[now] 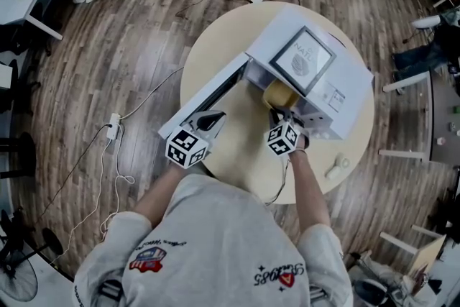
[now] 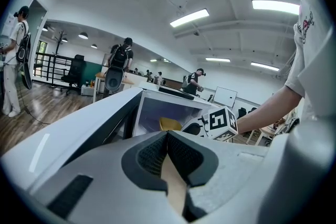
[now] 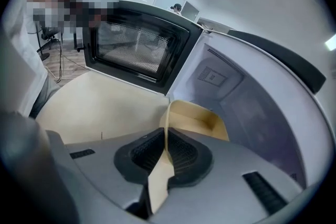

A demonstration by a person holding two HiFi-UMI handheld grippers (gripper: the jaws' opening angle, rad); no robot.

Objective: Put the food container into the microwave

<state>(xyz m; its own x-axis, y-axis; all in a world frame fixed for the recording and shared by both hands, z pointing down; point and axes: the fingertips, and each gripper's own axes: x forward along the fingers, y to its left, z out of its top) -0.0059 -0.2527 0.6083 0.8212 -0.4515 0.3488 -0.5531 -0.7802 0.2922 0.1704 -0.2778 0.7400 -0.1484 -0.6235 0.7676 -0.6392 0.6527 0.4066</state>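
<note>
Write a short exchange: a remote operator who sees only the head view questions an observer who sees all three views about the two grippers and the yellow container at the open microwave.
Operator: Is the right gripper really gripping the food container, or only touching it?
Observer: Gripping. In the right gripper view its pads are shut on the container's thin near wall.
Operator: And the left gripper, by the end of the microwave door: is anything in it?
Observer: No. In the left gripper view its pads meet, with nothing between them.
</note>
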